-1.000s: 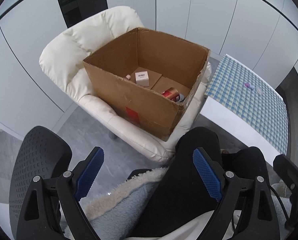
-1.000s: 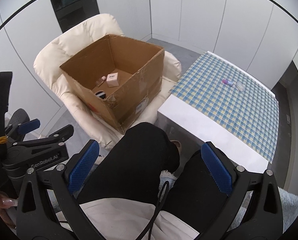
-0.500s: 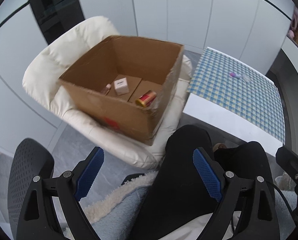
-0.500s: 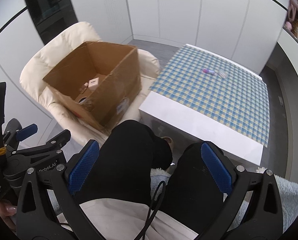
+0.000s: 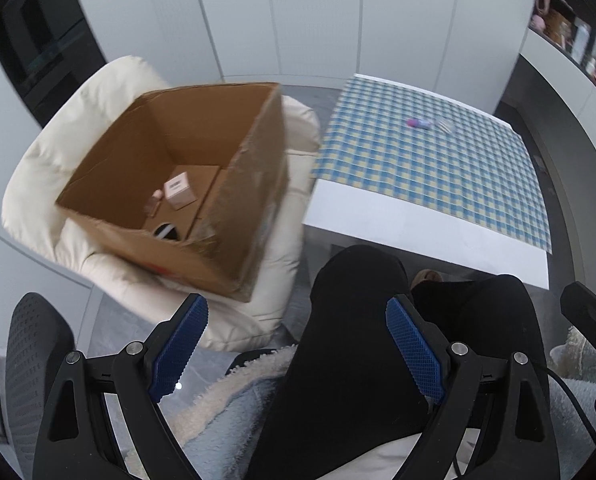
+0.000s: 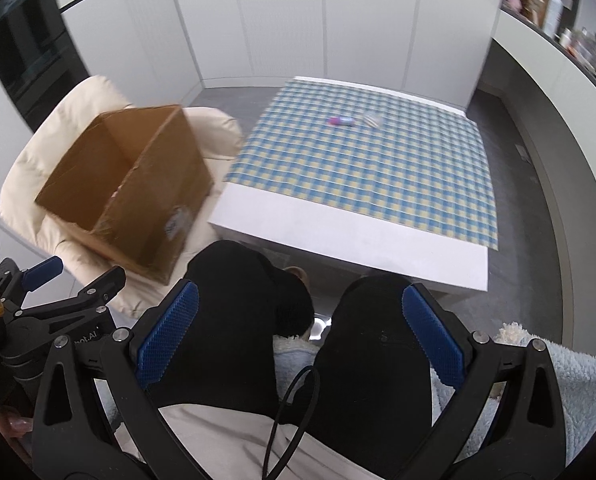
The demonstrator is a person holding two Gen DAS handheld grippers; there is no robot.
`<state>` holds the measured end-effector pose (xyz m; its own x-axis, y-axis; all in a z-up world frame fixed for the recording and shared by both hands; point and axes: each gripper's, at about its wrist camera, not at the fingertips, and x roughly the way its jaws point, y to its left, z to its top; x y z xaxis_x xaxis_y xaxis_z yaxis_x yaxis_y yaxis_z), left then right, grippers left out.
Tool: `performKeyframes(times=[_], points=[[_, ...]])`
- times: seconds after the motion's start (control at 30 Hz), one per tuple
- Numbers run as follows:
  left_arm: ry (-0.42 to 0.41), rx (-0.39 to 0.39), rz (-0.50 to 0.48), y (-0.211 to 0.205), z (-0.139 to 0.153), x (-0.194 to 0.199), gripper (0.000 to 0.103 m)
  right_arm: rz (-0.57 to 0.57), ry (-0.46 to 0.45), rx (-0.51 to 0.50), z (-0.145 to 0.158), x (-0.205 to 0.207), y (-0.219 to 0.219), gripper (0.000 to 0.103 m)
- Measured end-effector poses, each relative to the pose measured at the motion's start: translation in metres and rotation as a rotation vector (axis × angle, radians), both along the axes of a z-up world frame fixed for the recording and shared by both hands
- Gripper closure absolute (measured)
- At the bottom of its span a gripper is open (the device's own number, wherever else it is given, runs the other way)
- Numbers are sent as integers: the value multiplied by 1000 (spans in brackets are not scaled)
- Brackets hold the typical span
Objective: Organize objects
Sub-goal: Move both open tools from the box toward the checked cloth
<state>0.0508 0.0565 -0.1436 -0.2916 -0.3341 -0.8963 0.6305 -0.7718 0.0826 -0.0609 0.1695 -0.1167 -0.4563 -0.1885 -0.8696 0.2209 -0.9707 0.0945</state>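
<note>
An open cardboard box (image 5: 218, 200) sits on a cream armchair (image 5: 78, 128); it also shows in the right wrist view (image 6: 138, 184). Inside lie a small pale carton (image 5: 180, 190) and a small pink bottle (image 5: 156, 198). On the checked table (image 5: 437, 168) lie a small pink-purple object (image 5: 417, 123) and a clear item (image 5: 443, 125); the same two show in the right wrist view, the pink-purple object (image 6: 341, 121) and the clear item (image 6: 371, 120). My left gripper (image 5: 296, 350) is open and empty over the person's lap. My right gripper (image 6: 299, 336) is open and empty, also over the lap.
The person's black-clad legs (image 6: 250, 300) and a fluffy blue blanket (image 6: 557, 384) fill the foreground. A black mesh office chair (image 5: 34, 352) stands at the lower left. White cabinet walls (image 6: 298, 20) ring the room. A shelf with bottles (image 6: 557, 4) is at the far right.
Both views have swung to the right: the box and armchair slid left and the checked table came toward the middle. Both grippers stayed open and empty.
</note>
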Motion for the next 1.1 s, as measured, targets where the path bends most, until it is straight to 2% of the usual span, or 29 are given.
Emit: performKeyframes(times=[0.17,0.43,0.77,1.1], points=[[-31,21,-72,18,-11,-25,12,-67,-15,26,-9,-7,25,0],[-57,27,-157,48,-18,-58,12,-157,-43,0,-21,-11,65,0],[-93,31,-187,66,-30,-78,12,-201,-70,12,-36,-15,89,0],[-103,40,-166,60,-38,-99,12,-227,-84,-5,-48,-30,103,0]])
